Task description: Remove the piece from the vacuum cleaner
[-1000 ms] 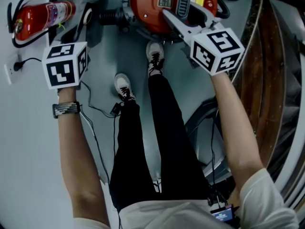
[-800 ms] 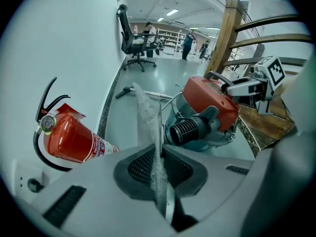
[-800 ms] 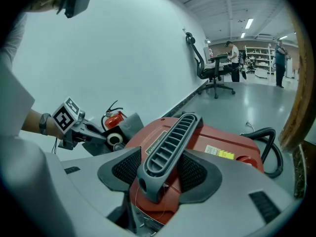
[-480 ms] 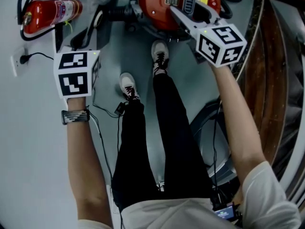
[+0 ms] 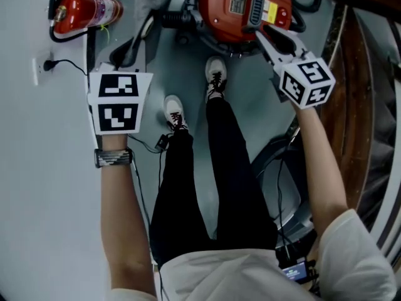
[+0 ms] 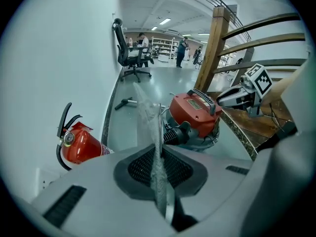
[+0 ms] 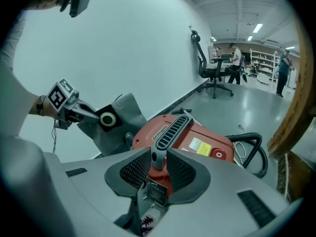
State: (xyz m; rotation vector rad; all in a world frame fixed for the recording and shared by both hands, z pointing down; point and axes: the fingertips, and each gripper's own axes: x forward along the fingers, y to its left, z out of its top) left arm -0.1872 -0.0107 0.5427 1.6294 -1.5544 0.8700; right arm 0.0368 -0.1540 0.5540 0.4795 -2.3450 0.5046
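Observation:
The red vacuum cleaner (image 5: 241, 8) stands on the floor ahead of the person's feet. My left gripper (image 5: 122, 68) is out to its left, shut on a grey dust bag (image 5: 133, 42). The left gripper view shows the bag edge-on (image 6: 154, 147) between the pads. From the right gripper view its black collar with a white ring (image 7: 106, 118) faces me. My right gripper (image 7: 158, 164) is at the vacuum cleaner (image 7: 190, 137), its jaws closing on the near end of the grey ribbed handle (image 7: 168, 130), and the pads touch its sides.
A red fire extinguisher (image 5: 84, 11) lies by the white wall, near a socket with a plug (image 5: 39, 68). The black hose (image 7: 252, 147) loops to the vacuum's right. A wooden stair rail (image 5: 360, 74) runs along the right. An office chair (image 6: 129, 53) stands far off.
The left gripper has drawn back from the vacuum toward the person with the bag. The right gripper stays at the vacuum's handle. The head camera has turned, so everything sits further right.

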